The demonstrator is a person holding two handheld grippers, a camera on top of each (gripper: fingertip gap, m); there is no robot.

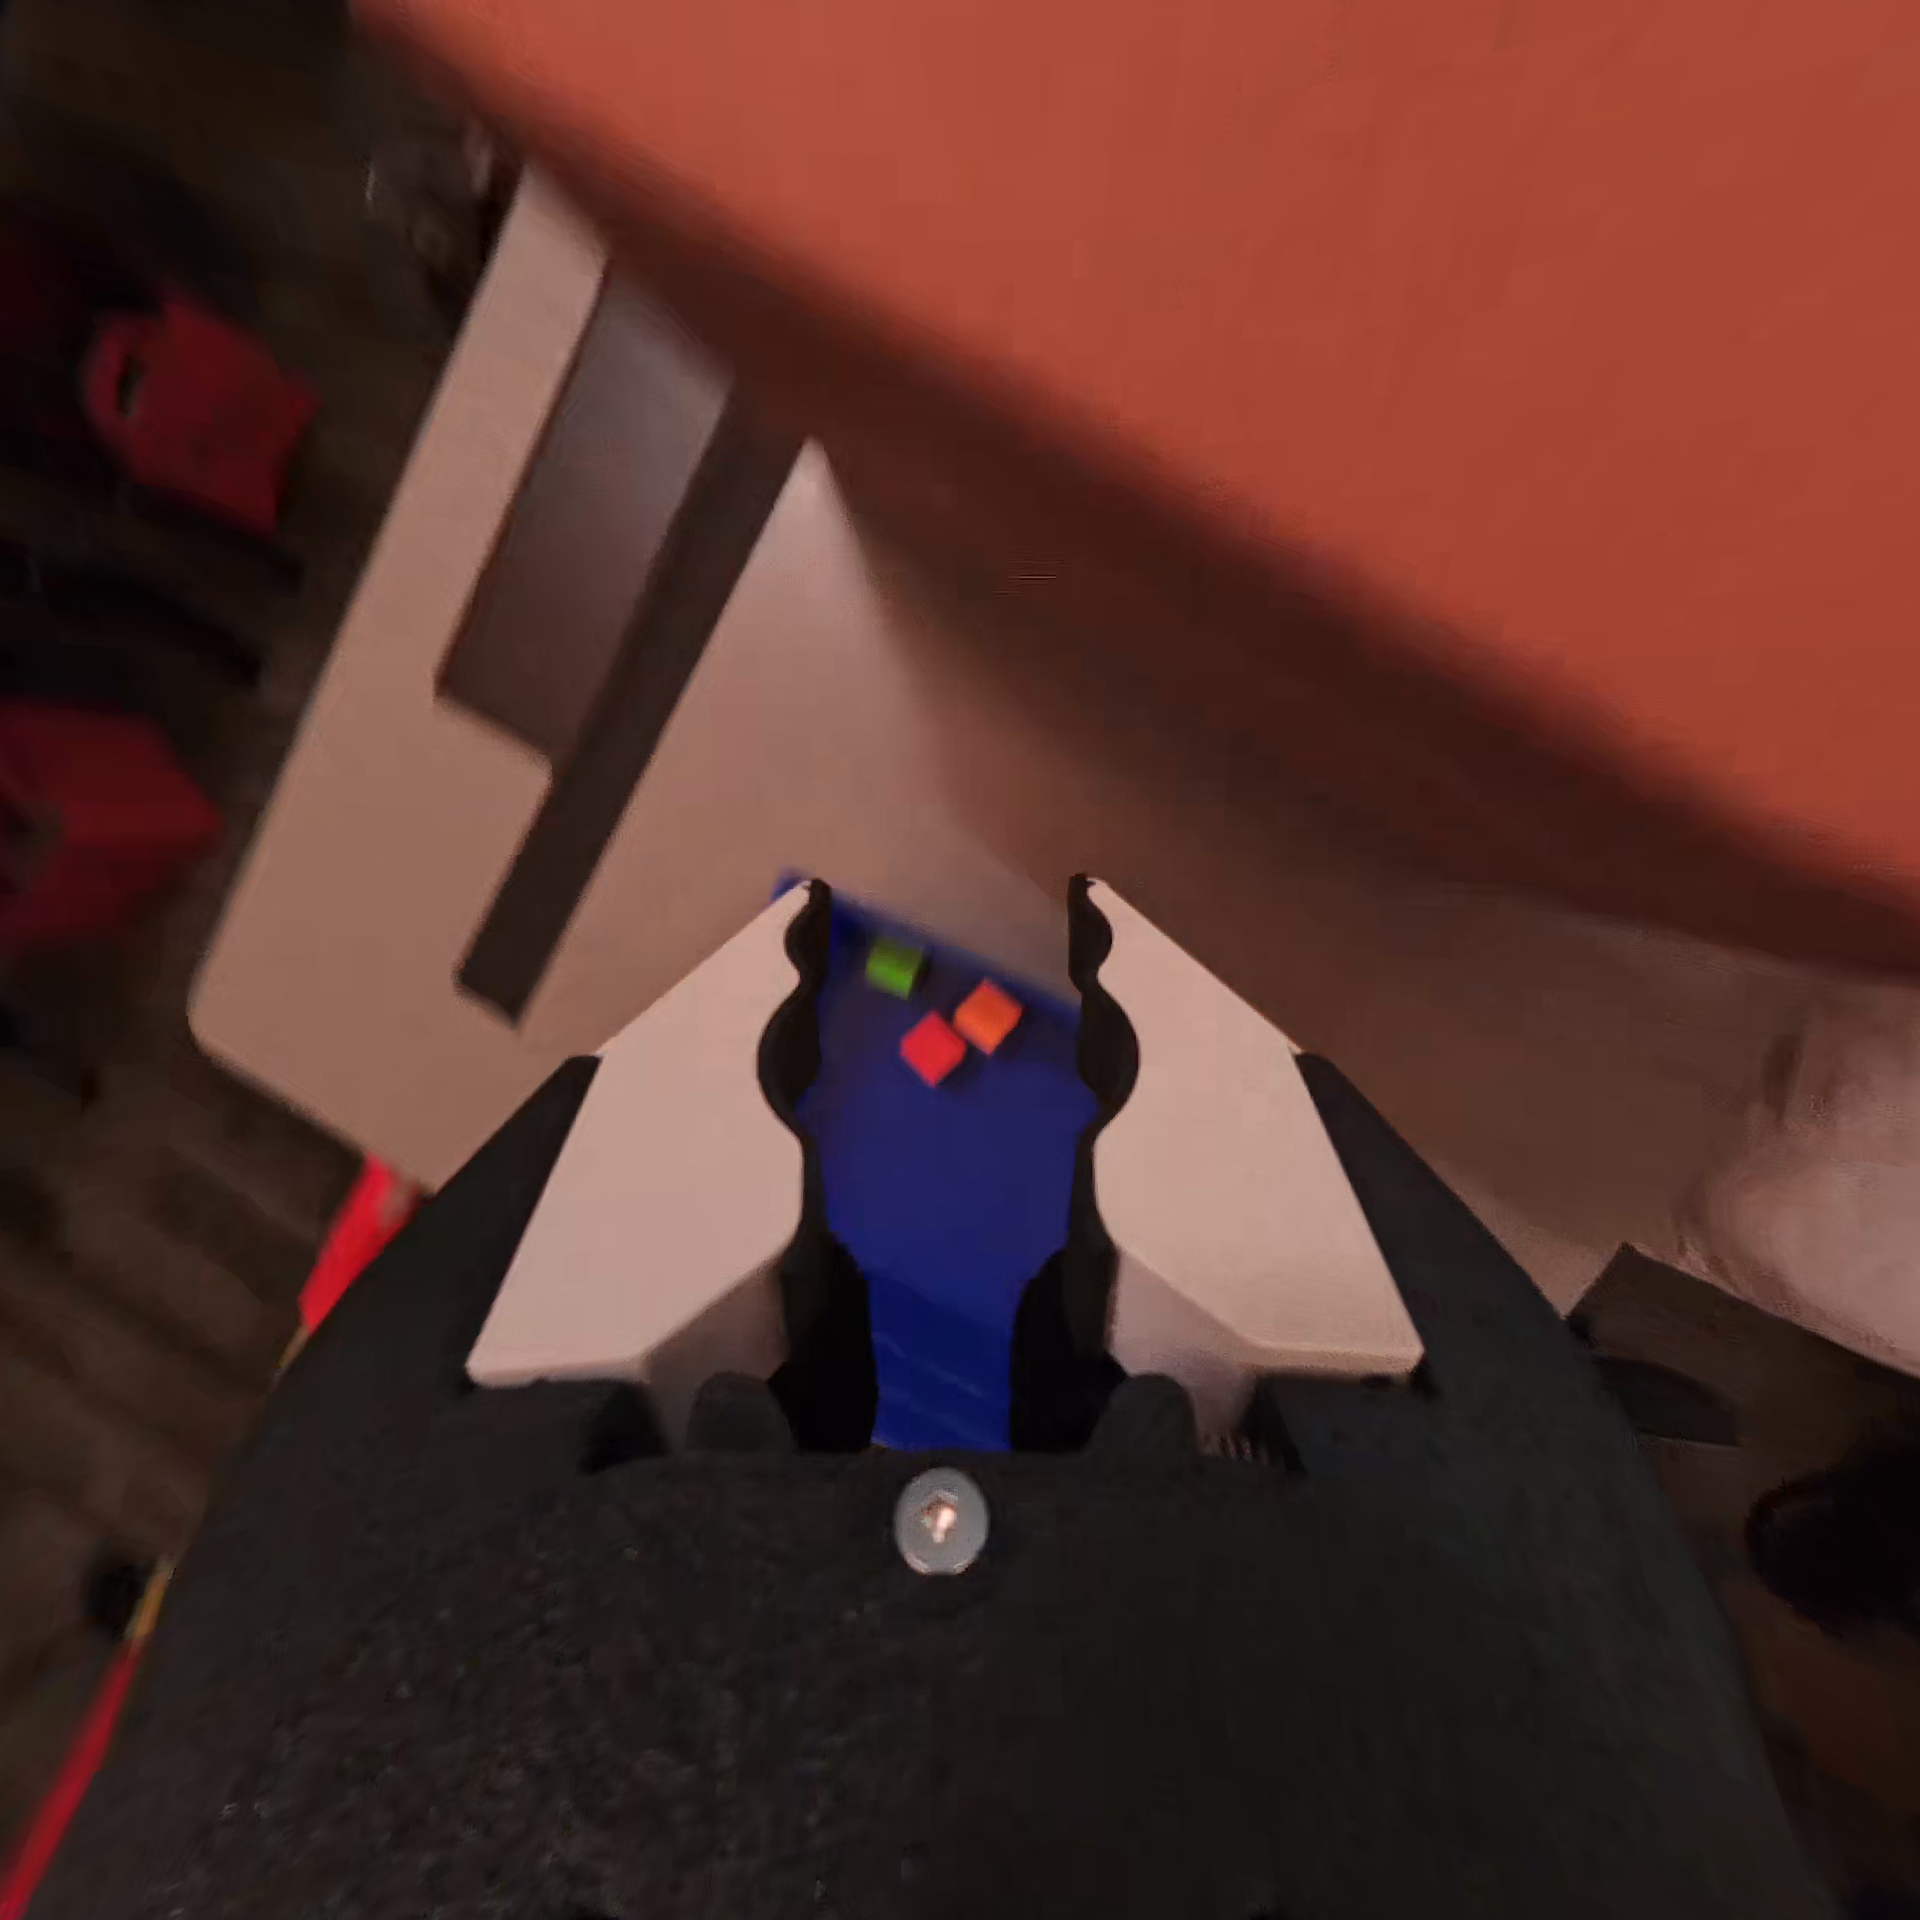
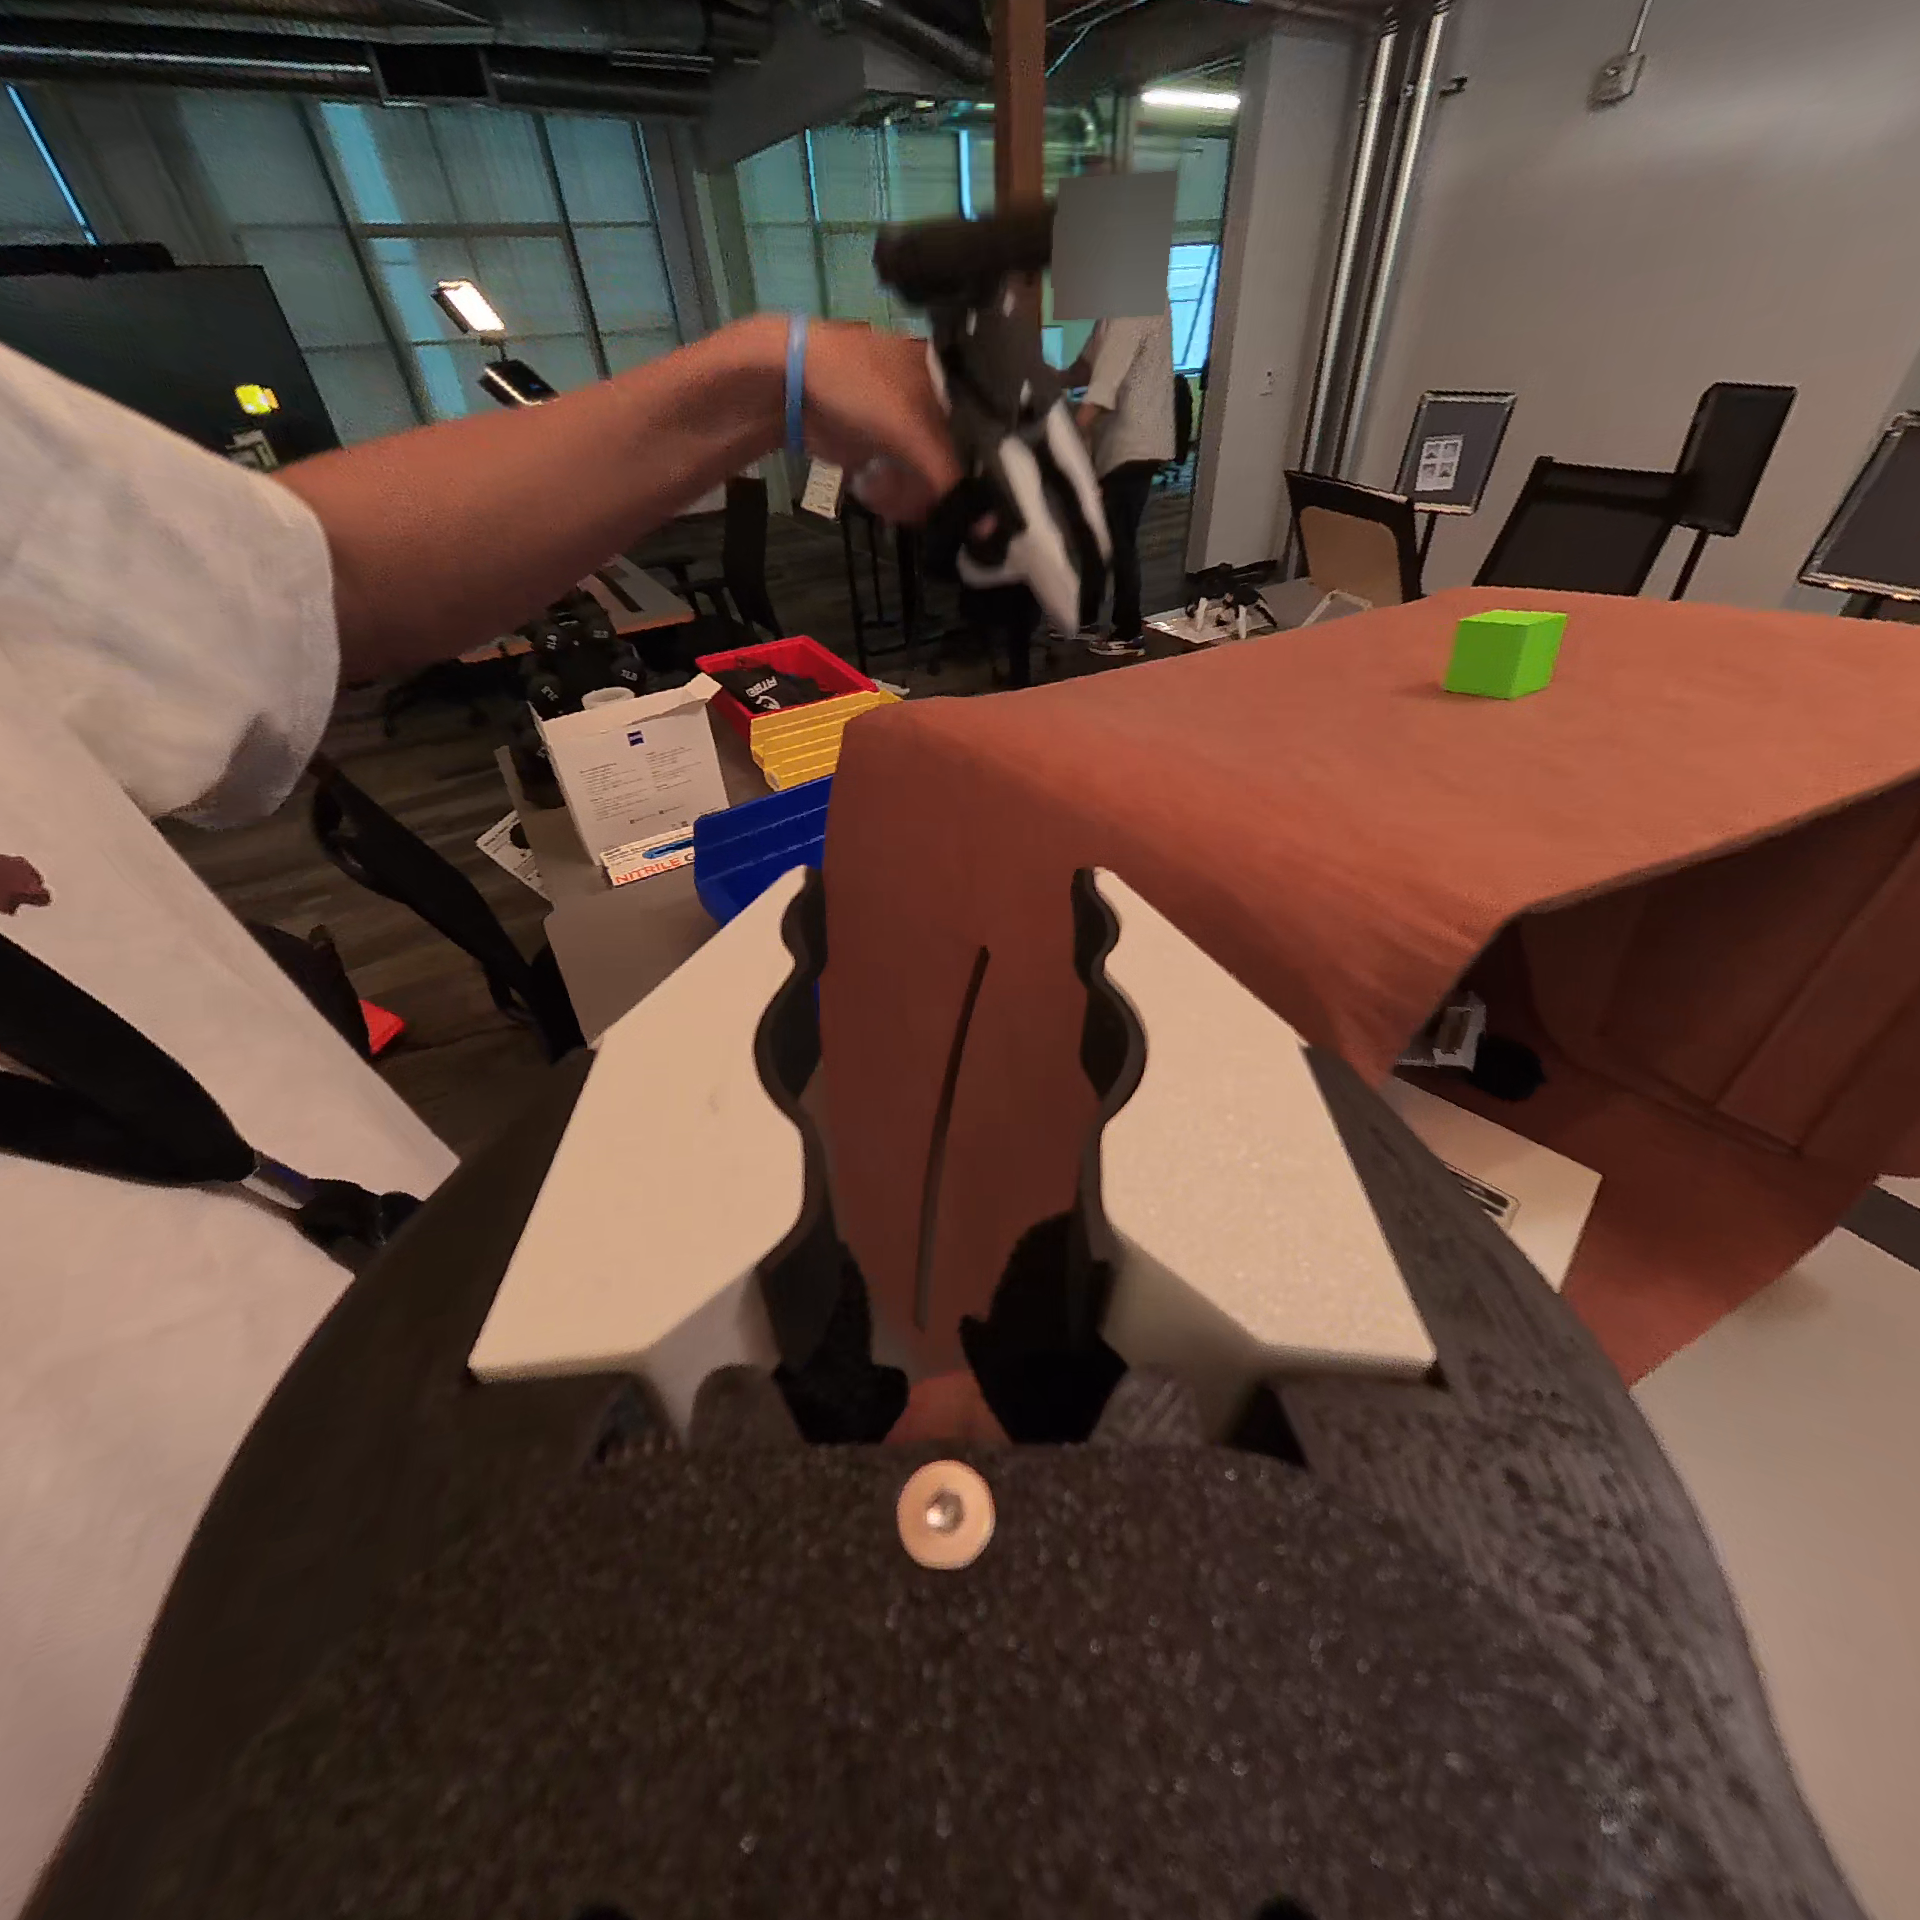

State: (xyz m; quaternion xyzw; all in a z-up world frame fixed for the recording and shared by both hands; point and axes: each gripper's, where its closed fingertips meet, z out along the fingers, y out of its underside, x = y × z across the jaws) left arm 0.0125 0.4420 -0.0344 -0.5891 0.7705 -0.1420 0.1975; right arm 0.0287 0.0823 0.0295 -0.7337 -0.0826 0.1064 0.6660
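The right claw [image 2: 948,914] is spread wide around a hanging corner of the rust cloth [image 2: 1299,790] covering the worktop; a green cube [image 2: 1503,652] sits near the far edge. The left claw [image 1: 940,904] is raised, spread wide, holding nothing, above a blue bin [image 1: 935,1164] of small cubes [image 1: 933,1047].

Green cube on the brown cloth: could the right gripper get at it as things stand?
Probably yes. The green cube sits alone on top of the brown cloth, nothing around it. The right gripper is open, low at the cloth's hanging edge, so it must rise first.
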